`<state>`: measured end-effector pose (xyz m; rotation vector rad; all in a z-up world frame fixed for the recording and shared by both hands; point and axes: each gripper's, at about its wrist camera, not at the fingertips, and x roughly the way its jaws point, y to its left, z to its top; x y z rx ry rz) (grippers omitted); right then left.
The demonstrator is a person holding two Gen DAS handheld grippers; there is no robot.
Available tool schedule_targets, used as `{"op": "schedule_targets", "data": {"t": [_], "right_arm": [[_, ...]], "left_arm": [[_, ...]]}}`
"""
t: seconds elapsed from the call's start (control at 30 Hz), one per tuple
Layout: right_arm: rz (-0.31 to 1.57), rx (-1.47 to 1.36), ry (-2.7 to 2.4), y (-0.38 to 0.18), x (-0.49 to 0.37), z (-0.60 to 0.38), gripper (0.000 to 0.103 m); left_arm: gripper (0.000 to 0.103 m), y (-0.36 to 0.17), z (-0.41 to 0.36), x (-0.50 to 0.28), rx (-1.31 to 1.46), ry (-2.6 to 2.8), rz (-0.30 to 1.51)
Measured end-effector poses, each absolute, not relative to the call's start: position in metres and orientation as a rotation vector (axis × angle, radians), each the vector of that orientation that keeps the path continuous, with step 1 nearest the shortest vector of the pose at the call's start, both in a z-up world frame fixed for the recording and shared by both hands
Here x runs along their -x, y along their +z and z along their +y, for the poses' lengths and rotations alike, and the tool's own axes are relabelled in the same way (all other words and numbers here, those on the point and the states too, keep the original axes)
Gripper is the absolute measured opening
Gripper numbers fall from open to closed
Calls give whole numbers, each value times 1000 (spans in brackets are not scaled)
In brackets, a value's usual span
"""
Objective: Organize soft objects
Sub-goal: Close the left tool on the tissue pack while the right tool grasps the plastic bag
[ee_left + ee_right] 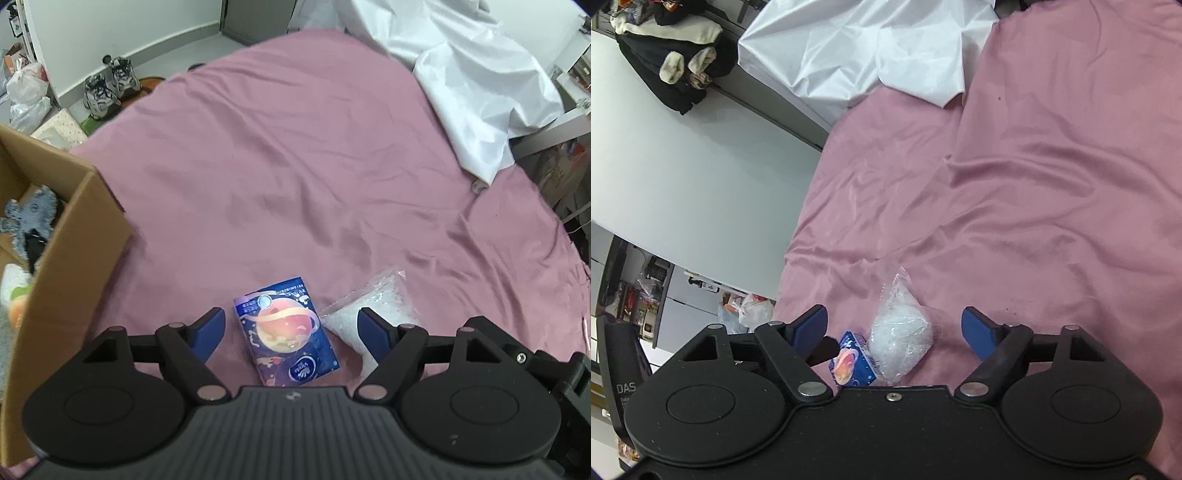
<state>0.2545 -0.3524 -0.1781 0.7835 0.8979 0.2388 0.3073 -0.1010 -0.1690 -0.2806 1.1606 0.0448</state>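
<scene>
Your left gripper [291, 328] hangs with jaws apart over the blue Vinda tissue pack [287, 336], not pressing it. Your right gripper [895, 330] is likewise spread around the clear bag of white filling [899, 341]. Both lie touching near the pink bedsheet's [295, 166] near edge, beside the cardboard box [70, 258].

Each view rides on its own tool and looks forward along the two blue fingers, steeply down at the pink bed [295, 155]. The left wrist view sits close above the blue tissue pack [286, 334], with a cardboard box [74, 236] at its left edge. The right wrist view, rolled sideways, hangs near the clear bag [899, 332]. Both share pack, bag, pink sheet and the far white cloth [849, 48].
</scene>
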Motion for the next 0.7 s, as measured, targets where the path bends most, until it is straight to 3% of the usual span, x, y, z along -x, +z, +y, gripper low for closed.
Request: {"op": "schedule_targets", "data": {"t": [0.27,0.43,0.57,0.63,0.7], "right_arm": [[974,-797,238,-201,-268,-351,73],[981,-790,249,-206,-274,-346,72],[978,-772,261,-207,-277,-342,72],[976,-756,267,-206,-278,-340,68],[980,-738,279,-206,-279,-336,49]], "left_arm": [[76,-201,-102,-317,269,88,1257],[55,-205,-100,-319,247,109,1282],[52,-202,-98,-321,257,102,1286],[52,-199,-97,-321,262,96,1283],[52,-196,-99,-319,261,90,1277]]}}
